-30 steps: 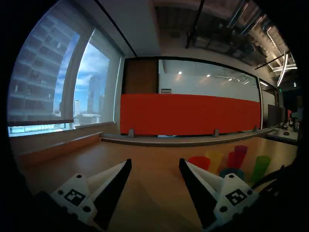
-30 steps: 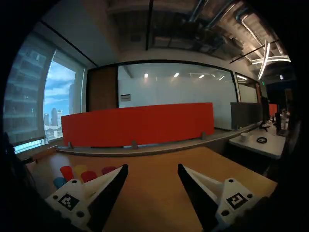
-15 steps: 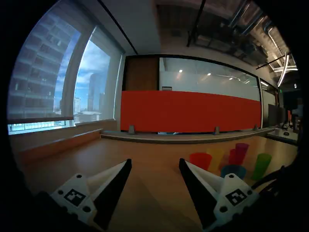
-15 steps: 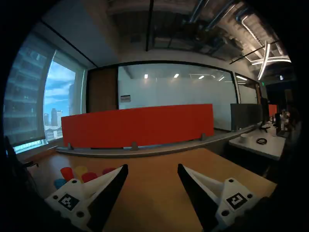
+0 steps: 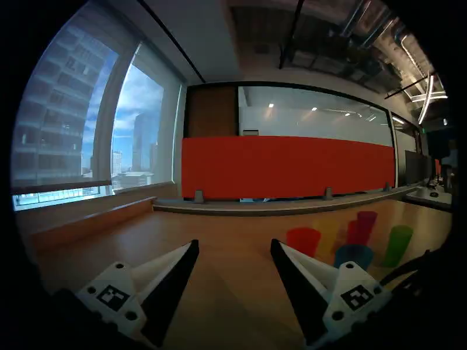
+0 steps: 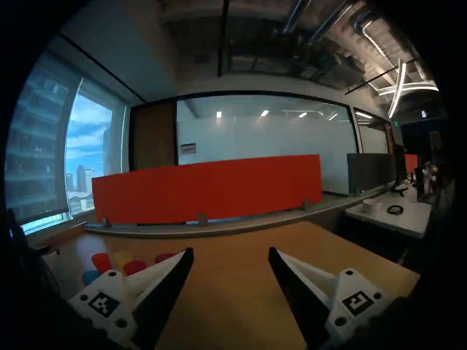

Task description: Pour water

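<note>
Across the wide wooden table (image 5: pixel 146 233), bounded at the back by a red divider (image 5: pixel 286 166) and on the left by a window (image 5: pixel 137 137), bare board lies ahead of both grippers. The right gripper view takes in a white side desk (image 6: pixel 397 219) past the table's right edge. The left gripper view takes in a green cup (image 5: pixel 398 245) beside the other cups (image 5: pixel 303 240), all upright, just right of the left gripper (image 5: pixel 234 244). The cups (image 6: pixel 119 261) stand left of the right gripper (image 6: pixel 230 251). Whether any holds water cannot be told. Both grippers are spread, holding nothing.
</note>
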Motion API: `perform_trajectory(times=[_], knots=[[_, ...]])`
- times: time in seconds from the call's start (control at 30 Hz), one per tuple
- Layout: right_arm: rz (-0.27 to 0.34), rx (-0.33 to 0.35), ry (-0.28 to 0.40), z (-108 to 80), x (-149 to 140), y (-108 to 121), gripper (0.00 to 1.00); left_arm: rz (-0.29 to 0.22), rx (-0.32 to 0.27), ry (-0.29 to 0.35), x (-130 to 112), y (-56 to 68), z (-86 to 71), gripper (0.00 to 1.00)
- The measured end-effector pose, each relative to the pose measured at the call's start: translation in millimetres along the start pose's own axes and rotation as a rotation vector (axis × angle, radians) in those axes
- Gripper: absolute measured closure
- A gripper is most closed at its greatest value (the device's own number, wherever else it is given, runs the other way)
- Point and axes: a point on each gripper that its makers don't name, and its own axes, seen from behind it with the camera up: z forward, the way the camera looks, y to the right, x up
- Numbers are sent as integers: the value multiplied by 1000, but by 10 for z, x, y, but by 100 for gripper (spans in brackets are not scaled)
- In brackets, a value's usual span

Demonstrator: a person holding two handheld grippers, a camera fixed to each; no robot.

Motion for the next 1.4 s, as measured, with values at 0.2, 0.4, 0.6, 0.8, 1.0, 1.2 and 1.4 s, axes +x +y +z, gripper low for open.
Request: perform_trajectory(times=[0.2,0.4,0.6,0.8,1.0,1.2,1.4], knots=[[4,1,6,-5,23,13,1,2,-4,0,1,14,-10,9],[1,9,12,-12,25,3,1,5,-4,0,1,19,-4,9],[-4,23,26,-9,11,0,1,5,-4,0,-9,17,-3,9],[-18,43,54,-3,52,-13,1,6,-4,0,-1,15,0,9],[-39,59,67,63,24,-66,1,5,-4,0,-6,14,-1,9],[-85,86,72,160,-64,-187,1,6,-4,0,-6,16,-6,9],[-107,89,84,283,-174,-254,1,6,-4,0,-5,17,-8,9]])
